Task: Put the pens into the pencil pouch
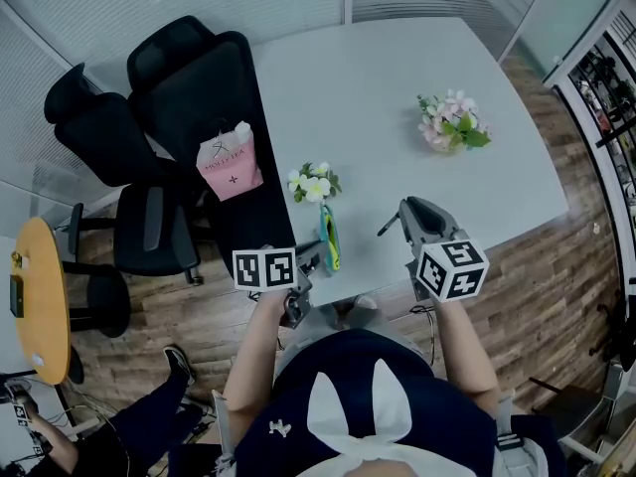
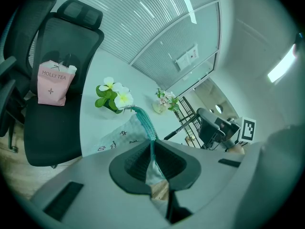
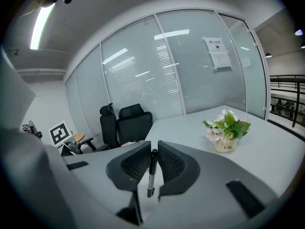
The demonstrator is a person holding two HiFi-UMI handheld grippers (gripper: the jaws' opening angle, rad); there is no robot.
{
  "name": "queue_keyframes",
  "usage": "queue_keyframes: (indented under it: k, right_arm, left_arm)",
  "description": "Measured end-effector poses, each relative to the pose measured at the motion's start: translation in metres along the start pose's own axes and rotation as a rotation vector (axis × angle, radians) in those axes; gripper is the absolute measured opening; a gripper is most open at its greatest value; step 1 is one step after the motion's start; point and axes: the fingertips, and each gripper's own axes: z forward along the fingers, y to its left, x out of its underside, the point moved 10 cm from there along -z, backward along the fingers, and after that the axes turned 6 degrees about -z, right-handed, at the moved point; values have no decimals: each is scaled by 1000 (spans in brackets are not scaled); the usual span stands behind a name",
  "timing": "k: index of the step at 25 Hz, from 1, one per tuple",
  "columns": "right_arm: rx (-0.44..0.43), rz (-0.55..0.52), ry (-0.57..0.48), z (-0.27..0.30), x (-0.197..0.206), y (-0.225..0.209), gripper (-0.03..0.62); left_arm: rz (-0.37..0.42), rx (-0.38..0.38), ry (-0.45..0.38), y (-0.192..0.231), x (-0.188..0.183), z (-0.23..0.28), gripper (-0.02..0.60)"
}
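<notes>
Steering the pen toward the pencil pouch

The right tool is clamped on a slim black pen that lies across its pads, with one end sticking out sideways toward the pouch in the head view. The left tool is pinched almost shut on the pouch's teal zipper edge and holds it up at the near edge of the bench, just in front of a small pot of white flowers. The two tools are near each other but apart, so the pen is not yet at the pouch.

The step in hand looks like insertion, and it probably goes best with the left tool kept steady and the pinched edge raised so the mouth sags open (how far it gapes cannot be told from here). Line the pen's free end up with the zipper line, enter end first along the pouch's length, and let go only once most of the barrel is inside — a thin pen gripped crosswise may swivel if it snags on the fabric
</notes>
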Motion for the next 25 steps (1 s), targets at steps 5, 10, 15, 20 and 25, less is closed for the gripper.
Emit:
queue_keyframes:
  k: [5,10,15,20,25]
  right_arm:
    - [-40,-10,-44,0,-16,14,49]
    - [-77,-22,-78,1,-30,26,49]
    - [-116,-42,-89,6,-41,39,49]
    - [-156,-56,-104,9,-49,51,49]
    - [-200,-65,-126,10,-57,63,49]
  left_arm:
    - [2,5,2,0,0,0,44]
    - [4,9,4,0,0,1,44]
    - [2,11,7,0,-1,2,44]
    - [2,13,10,-1,-1,3,44]
    - [1,16,8,-1,1,2,44]
